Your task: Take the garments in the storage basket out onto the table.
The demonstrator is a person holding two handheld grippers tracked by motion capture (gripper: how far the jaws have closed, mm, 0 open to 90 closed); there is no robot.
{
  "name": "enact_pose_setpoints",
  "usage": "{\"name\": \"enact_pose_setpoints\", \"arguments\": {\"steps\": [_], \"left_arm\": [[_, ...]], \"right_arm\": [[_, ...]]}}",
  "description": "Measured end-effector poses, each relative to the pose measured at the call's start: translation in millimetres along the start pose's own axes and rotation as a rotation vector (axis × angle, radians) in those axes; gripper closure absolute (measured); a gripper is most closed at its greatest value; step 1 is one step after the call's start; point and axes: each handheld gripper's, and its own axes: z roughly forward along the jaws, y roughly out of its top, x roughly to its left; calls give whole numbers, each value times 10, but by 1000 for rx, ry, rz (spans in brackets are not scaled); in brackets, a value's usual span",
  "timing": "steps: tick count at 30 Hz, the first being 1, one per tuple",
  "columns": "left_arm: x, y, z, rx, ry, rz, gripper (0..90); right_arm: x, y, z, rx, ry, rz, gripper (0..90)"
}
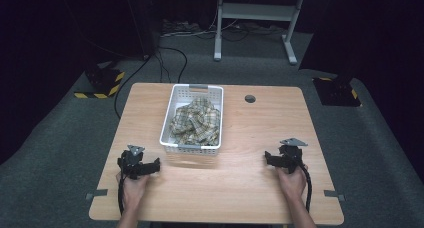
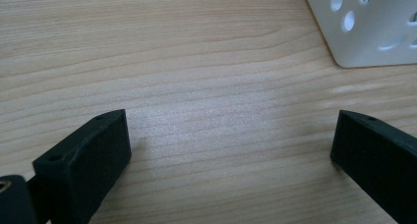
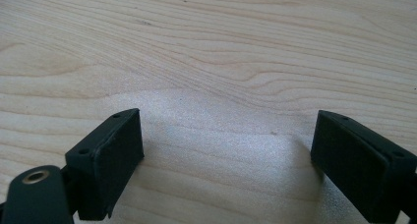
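Both the left gripper [image 1: 150, 167] and the right gripper [image 1: 272, 160] rest wide open and empty, flanking the white perforated plastic basket [image 1: 172, 100]. Inside it lies the crumpled plaid cloth [image 1: 196, 121]; reach in from above, pinching a raised fold.

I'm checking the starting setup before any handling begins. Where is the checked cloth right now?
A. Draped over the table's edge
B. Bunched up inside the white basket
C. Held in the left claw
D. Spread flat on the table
B: the checked cloth lies crumpled inside the white basket, while the left claw and the right claw rest on the table with open jaws and nothing between them.
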Motion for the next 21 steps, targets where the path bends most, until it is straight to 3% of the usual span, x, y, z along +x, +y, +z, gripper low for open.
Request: {"name": "enact_pose_setpoints", "arguments": {"steps": [3,21], "left_arm": [[-17,1,-10,8,-4,7,3],[-74,63,-339,-99,-79,44,8]], "right_arm": [[0,0,0,0,0,0,115],[0,0,0,0,0,0,114]]}}
